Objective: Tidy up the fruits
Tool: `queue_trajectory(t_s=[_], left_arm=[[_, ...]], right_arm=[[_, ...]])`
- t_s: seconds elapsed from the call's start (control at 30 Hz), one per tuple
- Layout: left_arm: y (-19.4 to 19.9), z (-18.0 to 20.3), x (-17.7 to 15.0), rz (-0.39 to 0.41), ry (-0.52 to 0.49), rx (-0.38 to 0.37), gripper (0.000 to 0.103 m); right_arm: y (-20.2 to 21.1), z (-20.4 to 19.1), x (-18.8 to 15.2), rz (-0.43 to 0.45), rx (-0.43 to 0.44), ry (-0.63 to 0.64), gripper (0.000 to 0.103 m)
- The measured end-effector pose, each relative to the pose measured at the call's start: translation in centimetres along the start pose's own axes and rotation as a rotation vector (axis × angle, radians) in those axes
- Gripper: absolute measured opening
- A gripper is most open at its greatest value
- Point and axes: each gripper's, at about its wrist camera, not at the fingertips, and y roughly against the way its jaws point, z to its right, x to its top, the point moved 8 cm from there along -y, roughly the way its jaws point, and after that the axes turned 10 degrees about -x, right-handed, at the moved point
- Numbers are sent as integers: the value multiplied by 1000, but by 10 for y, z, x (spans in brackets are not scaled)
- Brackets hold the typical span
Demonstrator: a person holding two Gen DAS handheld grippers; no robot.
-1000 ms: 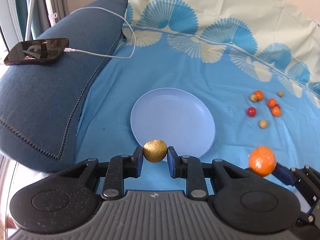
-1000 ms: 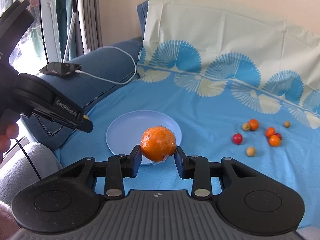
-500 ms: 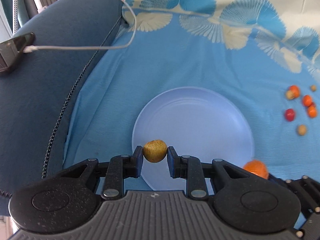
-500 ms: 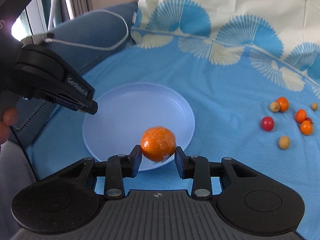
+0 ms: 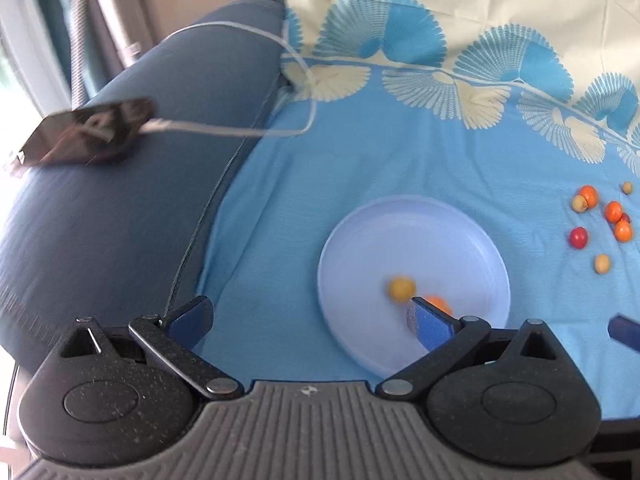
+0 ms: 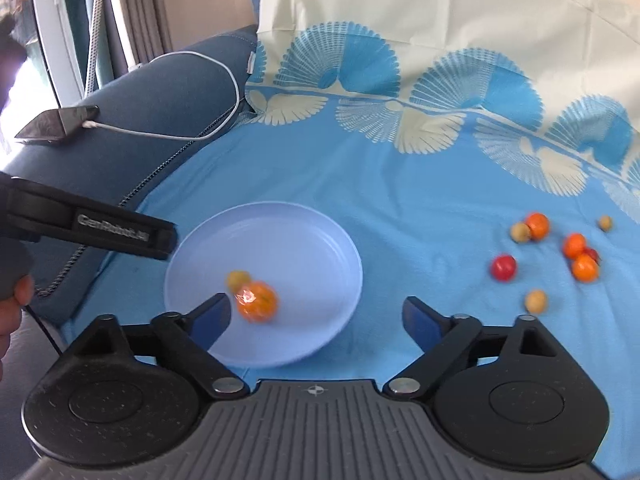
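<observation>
Left tool [image 5: 308,322]: blue-padded fingers spread wide, nothing between them, held low over the near-left rim of the round pale-blue plastic plate [image 5: 424,220]. In the right wrist view its black body [image 6: 108,232] reaches in from the left, level, tip above the plate's left rim; part of the person's hand [image 6: 16,300] shows at the left edge.

Right tool [image 6: 316,318]: fingers likewise spread apart, empty, hovering at the plate's near rim.

Both fruits lie on the plate, blurred: a small yellow-brown round fruit [image 6: 239,279] and, just beside it on the near side, a larger orange mandarin with a glossy film wrap [image 6: 257,301]. Whether they touch is unclear.

Plate sits on a blue cloth with fan print [image 6: 400,200], toward its left edge. Well apart, near the right edge: a loose group of small orange, red and tan fruits [image 6: 560,252].

Dark phone [image 5: 88,132] with white cable [image 5: 240,132] rests on the blue sofa arm [image 5: 120,220] at left.
</observation>
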Motion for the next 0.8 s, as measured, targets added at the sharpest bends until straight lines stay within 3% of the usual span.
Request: queue_trajectory(t_s=[0.13, 0.27, 0.53, 0.8], left_arm=[[35, 2, -36, -12, 39, -3, 103], [65, 8, -57, 16, 29, -20, 103], [108, 27, -62, 109, -6, -15, 103], [133, 43, -73, 128, -24, -34, 103]], right_arm=[[39, -3, -26, -17, -2, -6, 100], [72, -6, -39, 36, -6, 23, 101], [125, 6, -40, 181, -33, 9, 102], [156, 14, -44, 260, -33, -10, 102]])
